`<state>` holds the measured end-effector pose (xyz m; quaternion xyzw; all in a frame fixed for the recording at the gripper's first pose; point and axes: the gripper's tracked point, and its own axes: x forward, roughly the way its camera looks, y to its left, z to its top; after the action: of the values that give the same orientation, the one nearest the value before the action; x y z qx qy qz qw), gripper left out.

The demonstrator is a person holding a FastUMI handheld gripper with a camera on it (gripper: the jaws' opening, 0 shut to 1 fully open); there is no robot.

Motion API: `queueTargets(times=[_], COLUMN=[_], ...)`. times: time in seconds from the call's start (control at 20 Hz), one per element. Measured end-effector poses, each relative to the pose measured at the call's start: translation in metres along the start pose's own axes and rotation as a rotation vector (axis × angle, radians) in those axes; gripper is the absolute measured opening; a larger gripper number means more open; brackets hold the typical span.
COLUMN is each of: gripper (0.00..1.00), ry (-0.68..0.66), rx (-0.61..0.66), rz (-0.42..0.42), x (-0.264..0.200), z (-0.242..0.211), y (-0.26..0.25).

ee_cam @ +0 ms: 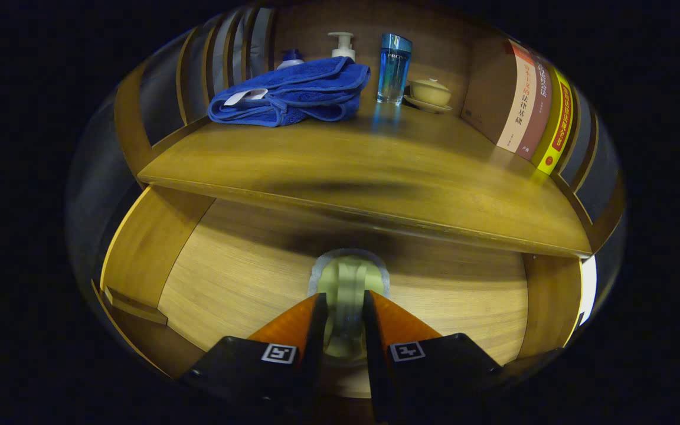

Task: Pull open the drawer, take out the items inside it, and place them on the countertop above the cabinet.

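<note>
— Nearest the lens, what are the fingers at?
— Gripper (343, 304): its two fingers are drawn close, pressing from either side on the pale drawer knob (345, 283), which sits between their tips on the drawer front (257, 277).

— How is the drawer placed?
— That light wood front fills the space ahead of the fingers. Just above it the countertop (375, 171) juts forward, its front edge overhanging and throwing a shadow across the top of the front. A darker side panel (145, 242) bounds the front at one side.

— Room on the countertop?
— The near half is bare wood. Toward the back lie a folded blue towel (293, 91), a pump bottle (342, 44) behind it, a blue glass bottle (394, 68) and a small lidded bowl on a saucer (430, 92). Books (532, 106) stand upright along the side, beside the bowl.

— And the drawer's contents?
— Cannot tell.
</note>
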<state>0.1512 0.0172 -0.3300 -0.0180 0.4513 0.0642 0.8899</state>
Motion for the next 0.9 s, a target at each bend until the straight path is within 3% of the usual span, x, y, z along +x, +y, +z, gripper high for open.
queueTargets(times=[0.05,0.2,0.3,0.75,0.9], gripper=[0.43,0.26,0.22,0.22,0.22], ry=[-0.009,-0.011,-0.017,-0.244,-0.305], rx=[0.002,0.033,0.043,0.053,0.135], rz=[-0.002,-0.006,-0.006,0.022,0.058], x=[0.002,-0.003,-0.008,-0.084,-0.104], z=[0.001,0.002,0.001,0.047,0.057], y=[-0.002,-0.003,-0.005,-0.007,-0.006])
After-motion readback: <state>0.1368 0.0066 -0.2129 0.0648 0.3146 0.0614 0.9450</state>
